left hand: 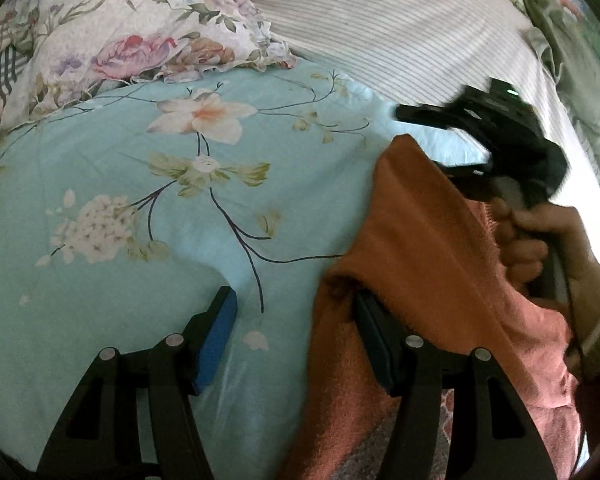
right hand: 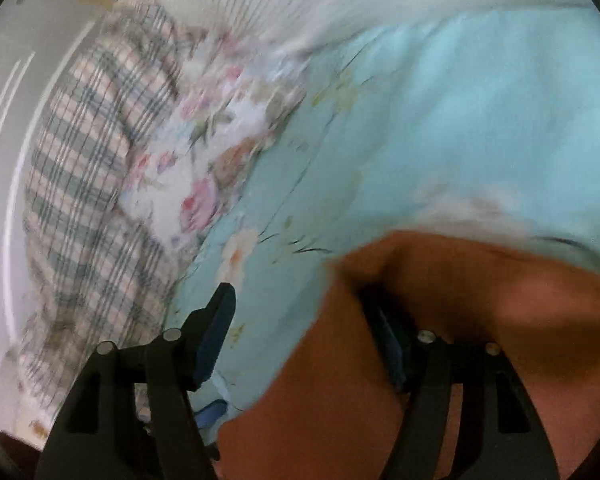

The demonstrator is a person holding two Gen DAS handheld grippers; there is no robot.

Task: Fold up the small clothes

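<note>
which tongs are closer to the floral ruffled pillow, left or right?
Left, as a judgement. Left tongs point toward the floral pillow across bare blue sheet; right tongs sit further right, over the orange garment.

Broad bare stretch of bed sheet [left hand: 112, 184] ahead and left of left gripper [left hand: 296, 332]: open passage. Far edge blocked by floral pillow [left hand: 132, 28] and striped pillow [left hand: 380, 20]. Right side crowded: orange cloth [left hand: 420, 260] draped over right finger, right gripper [left hand: 480, 128] and hand [left hand: 540, 240] just beyond. Right wrist view: checked blanket [right hand: 84, 184] bounds left.
</note>
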